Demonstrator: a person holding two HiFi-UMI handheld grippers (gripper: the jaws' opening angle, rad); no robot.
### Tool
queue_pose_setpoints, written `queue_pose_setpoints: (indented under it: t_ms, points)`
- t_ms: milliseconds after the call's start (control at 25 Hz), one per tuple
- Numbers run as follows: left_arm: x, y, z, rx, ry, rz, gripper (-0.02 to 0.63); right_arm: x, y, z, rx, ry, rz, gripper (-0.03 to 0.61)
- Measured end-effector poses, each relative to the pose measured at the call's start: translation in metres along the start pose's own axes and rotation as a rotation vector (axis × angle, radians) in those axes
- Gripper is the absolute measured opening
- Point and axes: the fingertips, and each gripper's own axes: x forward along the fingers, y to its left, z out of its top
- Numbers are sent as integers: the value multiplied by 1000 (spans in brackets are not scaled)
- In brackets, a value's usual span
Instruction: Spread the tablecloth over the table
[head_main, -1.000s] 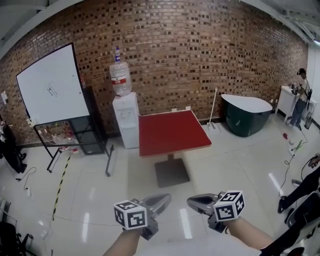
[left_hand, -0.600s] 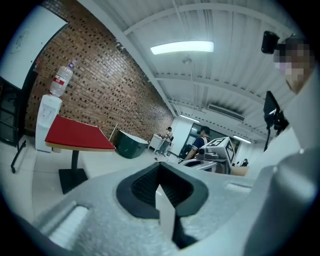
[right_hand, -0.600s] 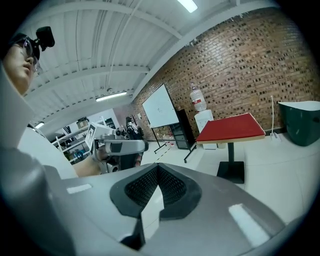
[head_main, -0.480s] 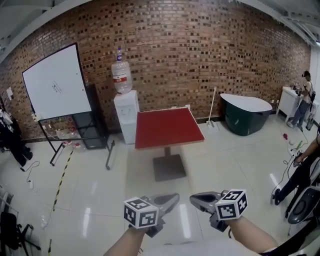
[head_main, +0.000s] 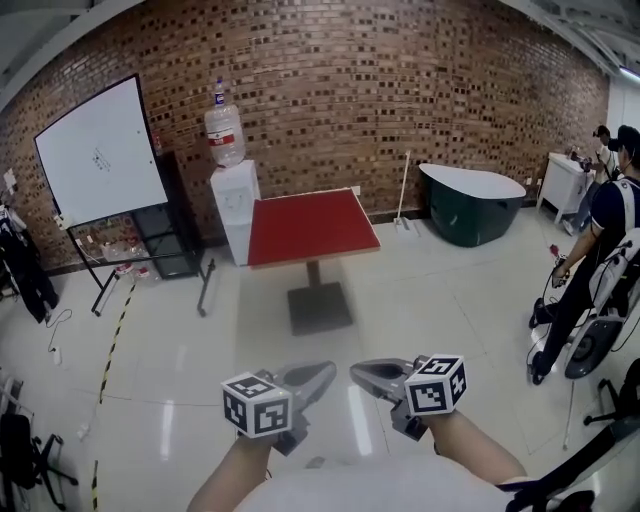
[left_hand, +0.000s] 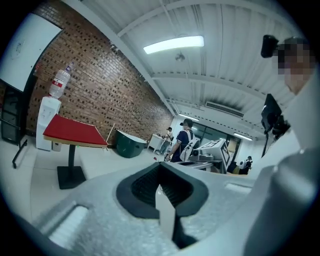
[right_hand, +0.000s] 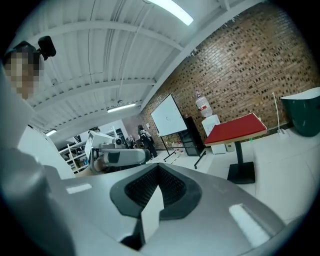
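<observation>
Red-topped square pedestal table (head_main: 310, 227) stands bare, so spreading has not begun. Well short of it, the left gripper (head_main: 325, 372) and right gripper (head_main: 360, 372) each pinch a thin white tablecloth edge (left_hand: 166, 216). Left of the table stands a clear plastic water jug (head_main: 224, 130). The dark green tub (head_main: 465, 210) to the right shows no contents.

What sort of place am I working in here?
Probably an office or lab common room: a whiteboard, a water dispenser against the brick wall, and a red table on open floor.

Rough brick wall (head_main: 400, 90); glossy tiled floor (head_main: 170, 340); smooth matt tabletop (head_main: 310, 225).
</observation>
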Motion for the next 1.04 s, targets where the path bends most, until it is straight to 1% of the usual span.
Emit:
queue_pose_setpoints:
  t_ms: [160,360,480,640,1040]
  points:
    - [3,-13,0,9,-12,22,2,-17,3,-5,-2,-15,1,0]
    - [3,-22,-1,27,-14,23,2,-25,6,-9,-7,-18,-4,0]
    - [5,-27,3,30,-13,23,0,-31,7,-5,-2,-25,-3,0]
    - [1,-28,6,28,-17,21,1,-32,11,0,-4,-35,-4,0]
    - [3,-26,2,25,-12,33,2,-34,6,-2,-5,-46,-5,0]
